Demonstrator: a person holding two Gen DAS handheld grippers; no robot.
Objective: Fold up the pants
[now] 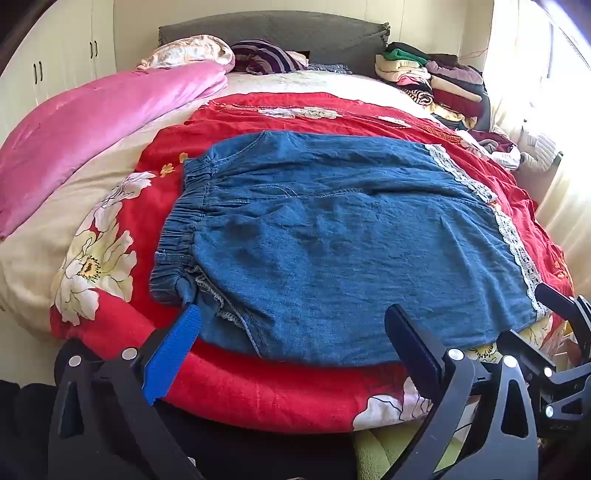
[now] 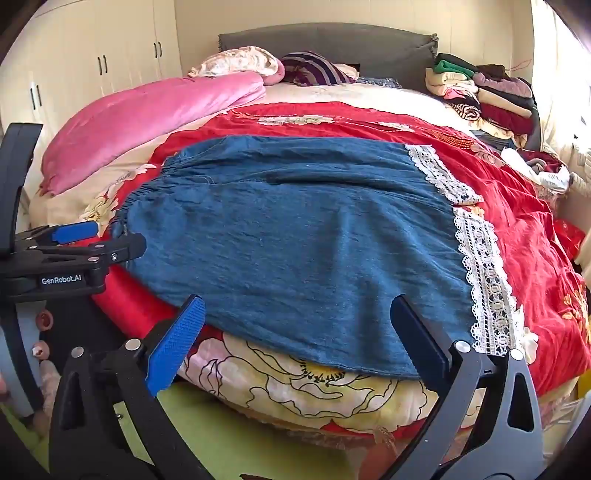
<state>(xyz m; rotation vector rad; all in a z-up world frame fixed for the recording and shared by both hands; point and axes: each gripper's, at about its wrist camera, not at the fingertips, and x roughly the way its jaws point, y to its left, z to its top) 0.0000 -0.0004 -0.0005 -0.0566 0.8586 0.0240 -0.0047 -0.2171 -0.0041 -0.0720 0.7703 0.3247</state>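
Blue denim pants [image 1: 325, 236] lie flat across the red floral bedspread [image 1: 258, 391]. Their elastic waistband [image 1: 181, 229] is on the left and the white lace hems [image 1: 517, 243] are on the right. My left gripper [image 1: 293, 309] hovers open over the near edge, close to the waistband end, with nothing between its fingers. My right gripper [image 2: 297, 300] is open over the near edge of the pants [image 2: 295, 240], toward the lace hem [image 2: 484, 273], and it too holds nothing. In each view the other gripper shows at the edge: the right gripper [image 1: 561, 295] and the left gripper [image 2: 107, 236].
A pink quilt [image 1: 92, 125] lies along the left side of the bed. A stack of folded clothes [image 1: 436, 81] sits at the back right by the grey headboard [image 1: 273, 29]. White wardrobe doors [image 2: 92, 62] stand to the left, and green flooring [image 2: 207, 417] shows below the bed's edge.
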